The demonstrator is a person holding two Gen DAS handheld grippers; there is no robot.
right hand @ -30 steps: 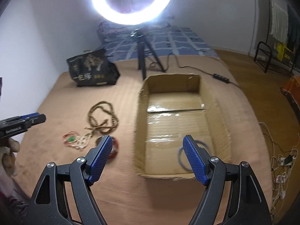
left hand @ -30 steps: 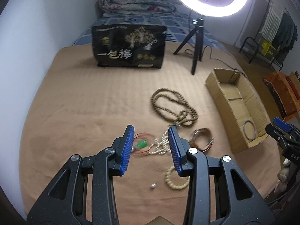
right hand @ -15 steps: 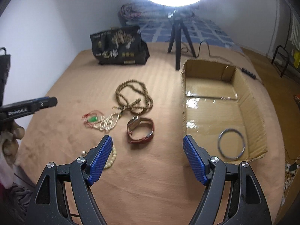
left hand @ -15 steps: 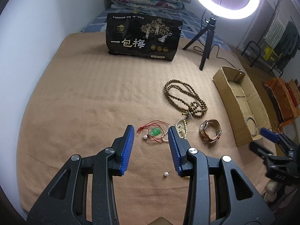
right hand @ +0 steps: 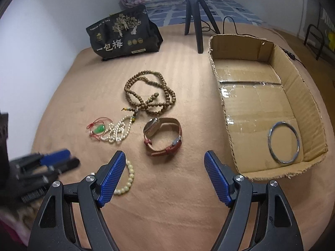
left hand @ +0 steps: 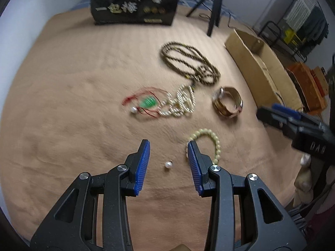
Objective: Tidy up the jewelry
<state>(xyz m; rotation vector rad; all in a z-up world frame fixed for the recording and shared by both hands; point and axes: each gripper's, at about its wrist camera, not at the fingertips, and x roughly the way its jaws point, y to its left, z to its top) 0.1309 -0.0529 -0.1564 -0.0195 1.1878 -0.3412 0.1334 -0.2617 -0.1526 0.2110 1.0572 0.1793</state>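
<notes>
Jewelry lies on a tan bedspread. My left gripper [left hand: 168, 146] hangs open just above a single pearl [left hand: 168, 164], which sits on the cloth between the blue pads, untouched. Beside its right finger lies a pale bead bracelet [left hand: 211, 140]. Farther off are a pearl necklace [left hand: 180, 104], a green pendant on red cord [left hand: 149, 102], a brown bead necklace [left hand: 188, 62] and a leather watch [left hand: 228, 104]. My right gripper [right hand: 164, 156] is open and empty, hovering short of the watch [right hand: 165, 138]. A silver bangle [right hand: 283, 144] lies in the cardboard box [right hand: 230, 138].
A black printed bag [right hand: 123, 35] stands at the back of the bed, with a tripod [right hand: 194, 16] beside it and a cable behind the box. The left gripper [right hand: 48, 163] shows blurred at the right wrist view's left edge. A rack and orange boxes [left hand: 307, 83] stand beyond the bed.
Both grippers have sunk toward the bedspread. The left one now has the loose pearl between its fingers. The right one has swung left from over the box to the watch.
</notes>
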